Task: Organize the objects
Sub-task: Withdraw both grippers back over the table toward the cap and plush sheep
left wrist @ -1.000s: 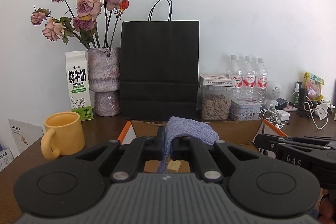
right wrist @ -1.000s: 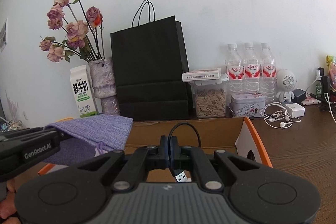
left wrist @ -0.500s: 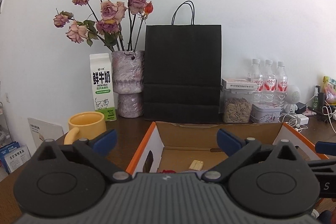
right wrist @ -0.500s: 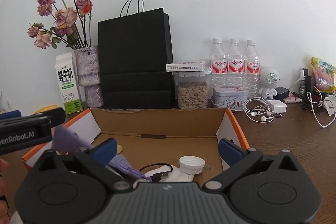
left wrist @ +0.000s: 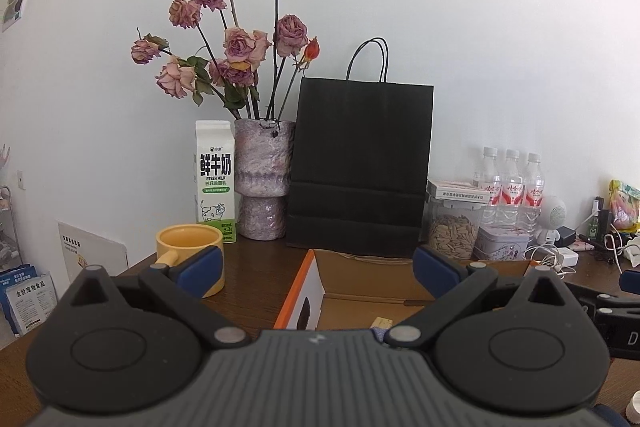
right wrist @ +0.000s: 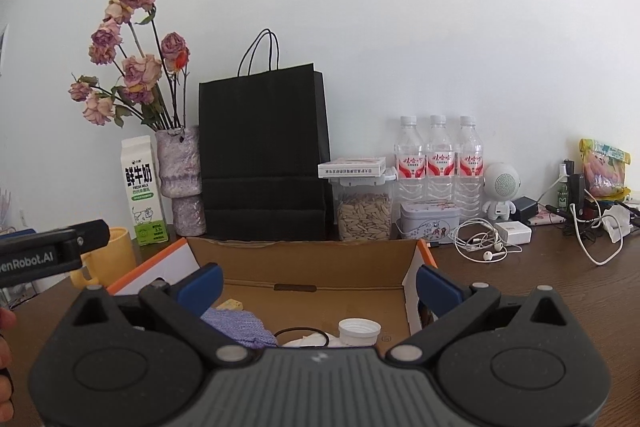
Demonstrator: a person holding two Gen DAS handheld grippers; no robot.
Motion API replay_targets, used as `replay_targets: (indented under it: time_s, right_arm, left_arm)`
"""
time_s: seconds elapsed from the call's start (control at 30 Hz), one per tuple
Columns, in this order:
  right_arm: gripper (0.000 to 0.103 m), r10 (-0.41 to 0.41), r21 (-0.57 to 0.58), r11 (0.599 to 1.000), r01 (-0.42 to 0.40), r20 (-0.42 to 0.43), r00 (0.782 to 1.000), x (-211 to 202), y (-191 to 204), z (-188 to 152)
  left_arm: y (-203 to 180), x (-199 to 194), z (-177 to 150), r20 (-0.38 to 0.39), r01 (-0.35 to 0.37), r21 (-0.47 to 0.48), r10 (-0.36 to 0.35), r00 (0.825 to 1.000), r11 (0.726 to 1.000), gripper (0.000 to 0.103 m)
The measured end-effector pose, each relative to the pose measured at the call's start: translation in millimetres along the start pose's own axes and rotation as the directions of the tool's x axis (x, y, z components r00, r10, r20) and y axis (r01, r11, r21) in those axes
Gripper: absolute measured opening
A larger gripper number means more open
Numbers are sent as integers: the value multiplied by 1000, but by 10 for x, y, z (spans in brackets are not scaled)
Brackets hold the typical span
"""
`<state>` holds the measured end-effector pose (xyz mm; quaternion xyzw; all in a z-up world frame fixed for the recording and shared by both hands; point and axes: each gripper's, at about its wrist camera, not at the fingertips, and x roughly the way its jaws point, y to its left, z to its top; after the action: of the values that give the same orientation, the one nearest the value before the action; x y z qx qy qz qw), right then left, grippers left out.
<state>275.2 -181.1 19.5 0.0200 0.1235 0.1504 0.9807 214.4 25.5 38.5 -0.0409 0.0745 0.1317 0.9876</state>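
cardboard box (right wrist: pixel 304 269): on table (right wrist: pixel 540 291), open top, collecting the loose bits
cloth (right wrist: pixel 236 323): lying inside box beside cable (right wrist: pixel 300 331) and cap (right wrist: pixel 359 331)
left gripper (left wrist: pixel 316 267): jaws wide apart, empty
right gripper (right wrist: pixel 318 283): jaws wide apart, empty, over box

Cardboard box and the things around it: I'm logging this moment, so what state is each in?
Brown cardboard box: open.
Purple knitted cloth: lying in the box.
White plastic cap: in the box.
Left tongs: open, empty.
Right tongs: open, empty.
Yellow ceramic mug: upright.
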Motion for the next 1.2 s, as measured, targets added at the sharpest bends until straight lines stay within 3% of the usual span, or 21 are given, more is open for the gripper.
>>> replay_targets:
  time_s: [0.27,0.6,0.93,1.2]
  right_arm:
    - [103,23,-7,1000,-23,-5,1000,-494,-15,-84]
    - [103,26,8,1000,-26,-99,995,-1116,-204,-480]
    - [103,-96,-11,995,96,-206,974,-1494,-556,-832]
    - [103,-185,-45,983,179,-278,943,-1232,-862,-812]
  left_arm:
    - [232,-474,-41,-8,22,-15,-22,1000,1000,103]
    - [516,-878,-320,-150,31,47,-24,988,998,103]
    - [784,-1162,-608,-266,22,50,-7,964,999,103]
    - [817,-1308,-515,-248,24,43,-12,969,999,103]
